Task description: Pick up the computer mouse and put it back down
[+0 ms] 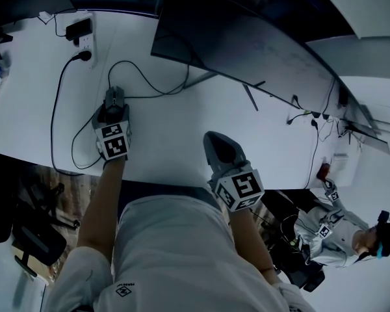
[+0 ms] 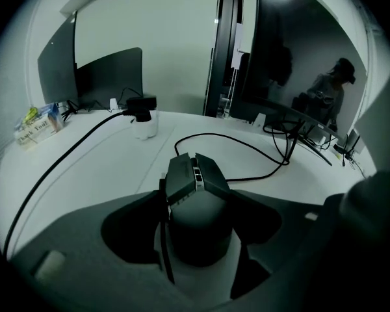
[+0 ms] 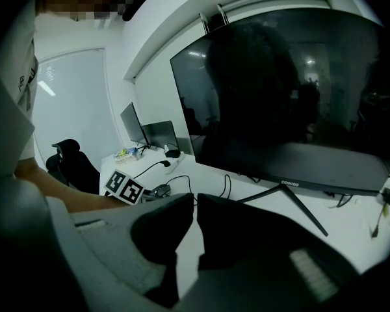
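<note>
Two grippers over the white desk (image 1: 175, 125), one in each hand. The left gripper (image 1: 114, 104) is angled down at the computer mouse (image 2: 198, 203), which sits between its jaws. Both pads look pressed against the mouse's sides, so it reads as grasped. White desk shows right under the mouse, so it's still sitting on the surface near the desk's left front edge. The mouse cable (image 1: 148, 82) loops back toward the big dark monitor (image 1: 247, 44). The right gripper (image 1: 216, 140) is well apart to the right, near the front edge, with its jaws clenched together on nothing. A power strip (image 1: 84, 41) sits at the far left of the desk. Another person (image 1: 341, 233) sits off to the right.
</note>
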### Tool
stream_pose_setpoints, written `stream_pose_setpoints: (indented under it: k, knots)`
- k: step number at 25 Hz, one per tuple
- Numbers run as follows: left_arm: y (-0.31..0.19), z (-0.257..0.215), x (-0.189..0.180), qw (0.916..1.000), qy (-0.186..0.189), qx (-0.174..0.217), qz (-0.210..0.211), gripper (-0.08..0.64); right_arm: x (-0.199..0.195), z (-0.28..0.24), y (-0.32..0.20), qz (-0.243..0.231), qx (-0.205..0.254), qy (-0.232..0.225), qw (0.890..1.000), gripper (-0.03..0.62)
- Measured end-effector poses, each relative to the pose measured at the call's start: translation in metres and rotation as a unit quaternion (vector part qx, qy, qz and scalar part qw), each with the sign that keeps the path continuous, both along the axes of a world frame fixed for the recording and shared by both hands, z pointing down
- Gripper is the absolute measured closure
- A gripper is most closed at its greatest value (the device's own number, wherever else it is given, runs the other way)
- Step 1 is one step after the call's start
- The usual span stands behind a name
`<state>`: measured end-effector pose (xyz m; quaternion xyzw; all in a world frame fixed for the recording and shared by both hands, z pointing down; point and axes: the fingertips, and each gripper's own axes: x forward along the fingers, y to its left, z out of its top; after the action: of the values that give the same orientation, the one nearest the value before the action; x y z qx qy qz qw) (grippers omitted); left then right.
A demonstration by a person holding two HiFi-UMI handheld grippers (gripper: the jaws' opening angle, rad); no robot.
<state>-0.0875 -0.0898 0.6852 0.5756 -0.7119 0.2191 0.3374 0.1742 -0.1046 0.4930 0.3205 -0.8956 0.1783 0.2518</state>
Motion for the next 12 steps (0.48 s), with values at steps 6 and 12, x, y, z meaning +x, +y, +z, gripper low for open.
stream_pose_setpoints:
  k: [6,12]
  knots:
    - [0.003,0.001,0.0,0.9993,-0.006,-0.001,0.037,0.232,-0.005,0.001,0.003,0.002,0.0,0.0,1.0,0.574]
    - [0.007,-0.004,-0.003,0.9978,-0.013,0.003,0.065,0.236,-0.012,-0.002,0.005,0.009,0.002,-0.001,1.0,0.574]
